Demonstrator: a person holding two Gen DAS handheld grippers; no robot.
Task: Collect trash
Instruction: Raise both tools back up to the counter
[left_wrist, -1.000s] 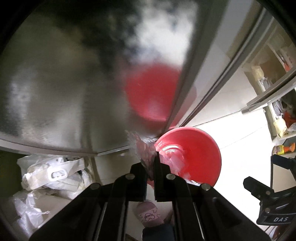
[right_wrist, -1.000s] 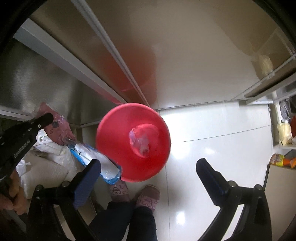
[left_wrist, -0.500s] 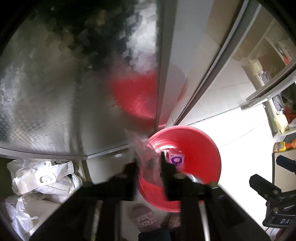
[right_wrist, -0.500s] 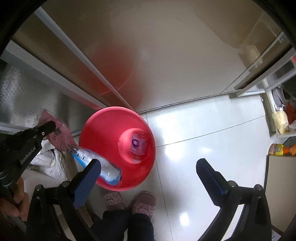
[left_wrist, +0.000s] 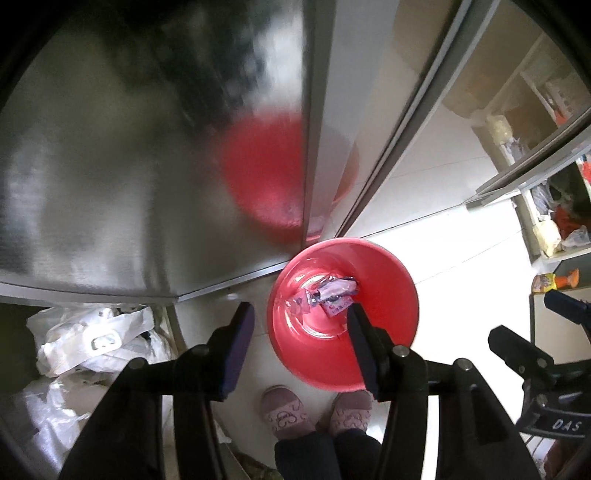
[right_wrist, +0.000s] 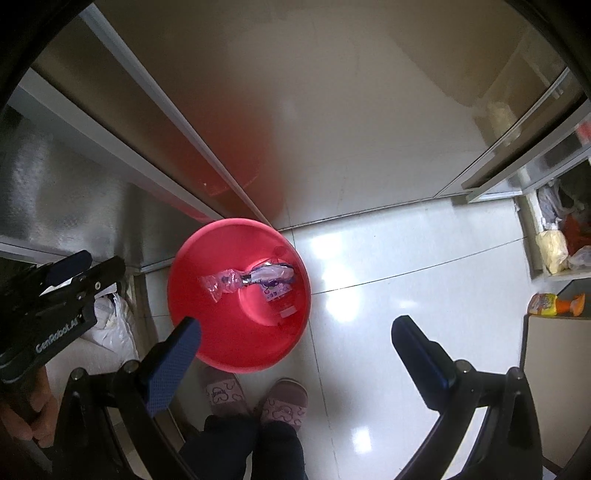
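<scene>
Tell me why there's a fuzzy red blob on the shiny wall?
Left wrist view: the metal wall mirrors the red bin as a smeared glow. Right wrist view: the same reflection looks fainter, and bright glare patches sit on the floor tiles.

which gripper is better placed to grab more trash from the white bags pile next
Left, probably. The left gripper is empty, jaws just opened, and the white bags lie on its side. The right gripper hangs open over bare floor.

Black left tongs (left_wrist: 299, 328) with blue pads, silver screws, dark trousers (right_wrist: 243, 446), pink patterned slippers (right_wrist: 284, 404)
</scene>
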